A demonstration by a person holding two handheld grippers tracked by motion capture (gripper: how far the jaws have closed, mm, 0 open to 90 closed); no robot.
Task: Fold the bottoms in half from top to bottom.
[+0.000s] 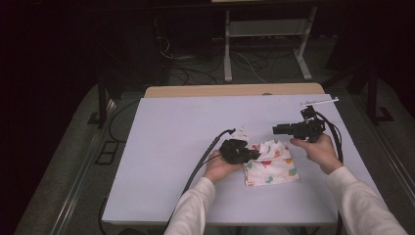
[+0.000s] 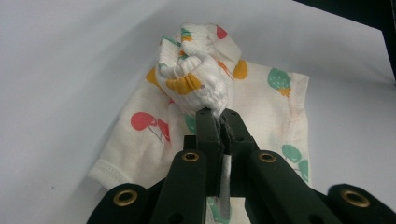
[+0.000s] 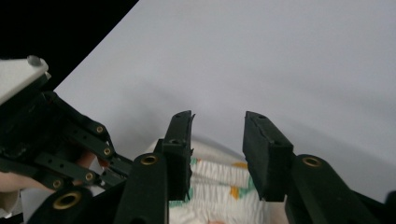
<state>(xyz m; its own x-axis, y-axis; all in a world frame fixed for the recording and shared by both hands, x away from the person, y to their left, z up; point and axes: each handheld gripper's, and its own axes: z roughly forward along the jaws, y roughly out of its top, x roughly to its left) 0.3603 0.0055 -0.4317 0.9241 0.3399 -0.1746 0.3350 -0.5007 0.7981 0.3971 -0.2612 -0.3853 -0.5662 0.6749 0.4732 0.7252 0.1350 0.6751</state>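
Observation:
A small white garment (image 1: 271,164) printed with red, orange and green fruit lies on the pale table (image 1: 186,127), right of centre. My left gripper (image 1: 252,154) is at the garment's left edge, shut on a bunched fold of it. In the left gripper view the bunched garment (image 2: 196,79) rises just past the pinching left gripper (image 2: 223,116). My right gripper (image 1: 275,129) is in the air above the garment's far edge, pointing left. It is open in the right gripper view (image 3: 219,135), with nothing between the jaws. The garment (image 3: 219,186) lies below it, and the left gripper (image 3: 70,144) is at the left.
A thin white strip (image 1: 319,102) lies at the table's far right corner. A wooden board edge (image 1: 235,90) runs along the far side. Beyond it stand white frame legs (image 1: 227,58) and floor cables. A black cable (image 1: 200,161) trails from the left gripper toward the table's front edge.

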